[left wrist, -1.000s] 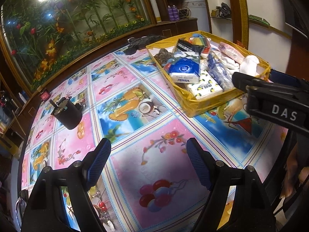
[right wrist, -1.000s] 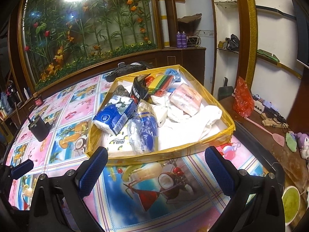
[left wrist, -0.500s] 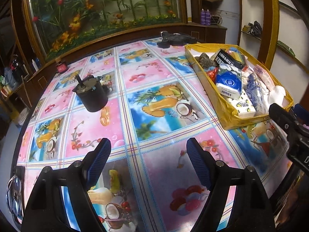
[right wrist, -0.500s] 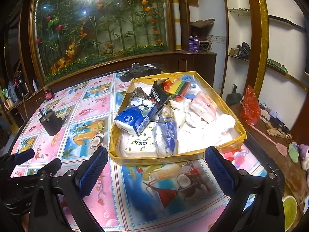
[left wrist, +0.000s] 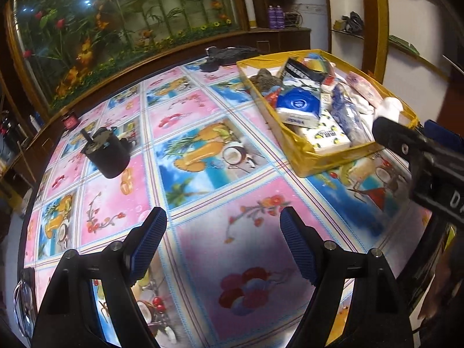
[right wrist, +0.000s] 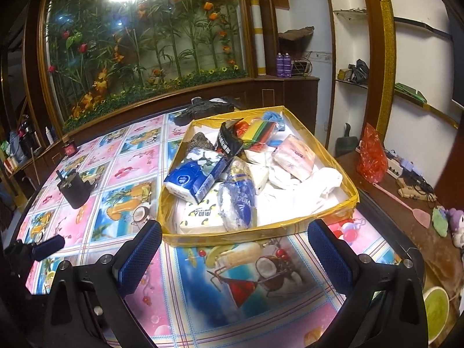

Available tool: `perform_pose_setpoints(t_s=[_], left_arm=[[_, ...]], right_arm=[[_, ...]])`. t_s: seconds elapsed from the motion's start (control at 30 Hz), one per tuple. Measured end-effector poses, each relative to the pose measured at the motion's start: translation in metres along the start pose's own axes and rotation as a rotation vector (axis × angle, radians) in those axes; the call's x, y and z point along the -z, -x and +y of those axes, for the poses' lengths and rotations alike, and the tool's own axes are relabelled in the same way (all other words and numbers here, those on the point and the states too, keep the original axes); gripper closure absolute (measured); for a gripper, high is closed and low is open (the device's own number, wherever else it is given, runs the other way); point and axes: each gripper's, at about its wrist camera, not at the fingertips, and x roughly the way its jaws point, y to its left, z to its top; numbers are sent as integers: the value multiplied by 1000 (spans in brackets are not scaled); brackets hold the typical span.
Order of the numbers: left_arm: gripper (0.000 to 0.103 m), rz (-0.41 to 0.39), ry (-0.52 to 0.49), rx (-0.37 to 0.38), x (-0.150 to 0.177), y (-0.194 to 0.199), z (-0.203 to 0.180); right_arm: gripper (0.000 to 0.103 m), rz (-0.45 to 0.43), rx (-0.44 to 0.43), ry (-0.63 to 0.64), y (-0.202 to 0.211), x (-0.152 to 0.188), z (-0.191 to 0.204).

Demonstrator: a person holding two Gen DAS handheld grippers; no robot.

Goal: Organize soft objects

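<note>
Left wrist view: left gripper [left wrist: 223, 233] spread wide, nothing between the pads, hovering over bare patterned desk [left wrist: 203, 145] and angled down toward it. The yellow box [left wrist: 301, 159] sits toward the desk's far right corner, heaped with soft packs: blue tissue pack [left wrist: 298, 107], lemon-print pack [left wrist: 327, 139]. All gathered in one container, likely the sorting source. A black pot [left wrist: 108, 156] stands apart near the left edge. The right gripper's arm [left wrist: 420, 156] crosses in from the right, close to the box's near corner.

Right wrist view: right gripper [right wrist: 235, 252] also released and empty, aimed squarely at the box [right wrist: 232, 235], jaws straddling its near wall from short of it. Pink pack [right wrist: 294, 156] and white cloth [right wrist: 319, 185] lie on the box's right side. Reads as lining up for a first pick.
</note>
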Motion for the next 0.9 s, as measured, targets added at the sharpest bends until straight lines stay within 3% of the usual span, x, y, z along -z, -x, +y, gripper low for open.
perform_pose_setpoints(t_s=[0.37, 0.73, 0.9], left_arm=[[22, 33, -15, 7, -3, -7, -8], [22, -4, -24, -55, -3, -1, -7], [22, -10, -24, -29, -3, 1, -6]], right_arm=[[1, -1, 14, -40, -6, -2, -20], [1, 4, 12, -43, -9, -1, -23], [1, 4, 12, -35, -8, 0, -20]])
